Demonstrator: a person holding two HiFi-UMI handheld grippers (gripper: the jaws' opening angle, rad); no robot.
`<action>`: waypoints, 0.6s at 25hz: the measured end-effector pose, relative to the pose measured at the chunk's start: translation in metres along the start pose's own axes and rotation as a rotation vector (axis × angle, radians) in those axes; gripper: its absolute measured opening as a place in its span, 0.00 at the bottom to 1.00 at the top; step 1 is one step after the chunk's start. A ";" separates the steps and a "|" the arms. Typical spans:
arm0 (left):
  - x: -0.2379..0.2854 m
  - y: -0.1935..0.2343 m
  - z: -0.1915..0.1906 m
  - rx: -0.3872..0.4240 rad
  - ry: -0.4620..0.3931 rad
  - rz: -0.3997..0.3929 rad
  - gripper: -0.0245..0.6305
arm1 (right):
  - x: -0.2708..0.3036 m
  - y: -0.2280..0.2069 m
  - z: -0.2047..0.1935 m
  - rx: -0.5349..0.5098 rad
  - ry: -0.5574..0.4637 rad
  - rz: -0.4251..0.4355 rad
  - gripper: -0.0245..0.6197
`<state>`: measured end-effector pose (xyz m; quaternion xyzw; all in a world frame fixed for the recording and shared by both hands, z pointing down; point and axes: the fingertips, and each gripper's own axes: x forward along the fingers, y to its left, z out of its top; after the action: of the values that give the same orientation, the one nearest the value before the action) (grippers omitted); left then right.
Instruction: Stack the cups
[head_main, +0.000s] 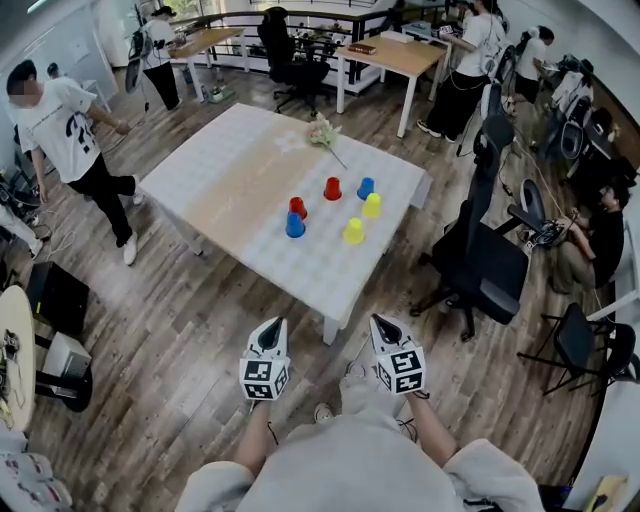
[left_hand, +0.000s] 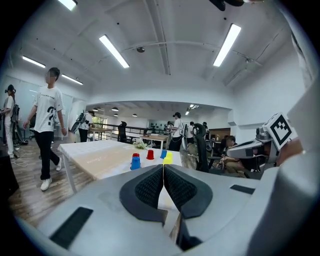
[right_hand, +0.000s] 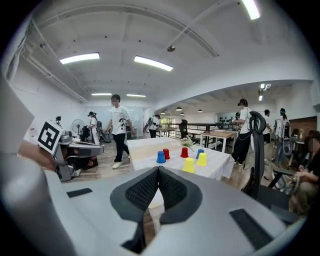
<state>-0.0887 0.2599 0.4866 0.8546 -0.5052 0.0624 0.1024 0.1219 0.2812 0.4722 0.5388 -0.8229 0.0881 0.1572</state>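
Task so far: Not started, I think. Six cups stand on the bench (head_main: 230, 170), and none sits on another.
Left to do: All the stacking. First the person must get closer, because both grippers are well away from the cups.
Where the cups are: On the white part of the bench, toward its right end in the head view. The clock spots below are from the middle of the cup group in that view, with 12 pointing away from the person.
Far red cup (head_main: 332, 188): At 12 o'clock, alone.
Far blue cup (head_main: 366, 188): At 2 o'clock.
Far yellow cup (head_main: 372, 205): At 3 o'clock, just beside the far blue cup.
Near yellow cup (head_main: 353, 231): At 5 o'clock.
Near blue cup (head_main: 295, 225): At 8 o'clock.
Near red cup (head_main: 298, 207): At 9 o'clock, right by the near blue cup. They may touch.
Inside the cups: Every cup stands mouth down, so the insides are hidden. No cup is in another cup.
Flowers (head_main: 322, 132): Lying on the bench at 12 o'clock, past the cups.
Left gripper (left_hand: 163, 172): Jaws pressed together with nothing in them. It is at 7 o'clock, off the bench.
Right gripper (right_hand: 158, 172): Jaws also pressed together and holding nothing. It is at 5 o'clock, off the bench.
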 end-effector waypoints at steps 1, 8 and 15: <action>0.007 0.002 -0.001 0.000 0.003 0.004 0.06 | 0.008 -0.002 0.000 0.000 0.002 0.011 0.04; 0.064 0.034 0.005 -0.011 0.014 0.054 0.06 | 0.079 -0.028 0.012 -0.002 0.004 0.077 0.04; 0.123 0.070 0.024 -0.024 0.048 0.127 0.06 | 0.159 -0.055 0.042 -0.028 0.020 0.167 0.04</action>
<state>-0.0906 0.1168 0.4966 0.8179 -0.5564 0.0832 0.1204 0.1067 0.1089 0.4875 0.4652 -0.8644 0.0950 0.1652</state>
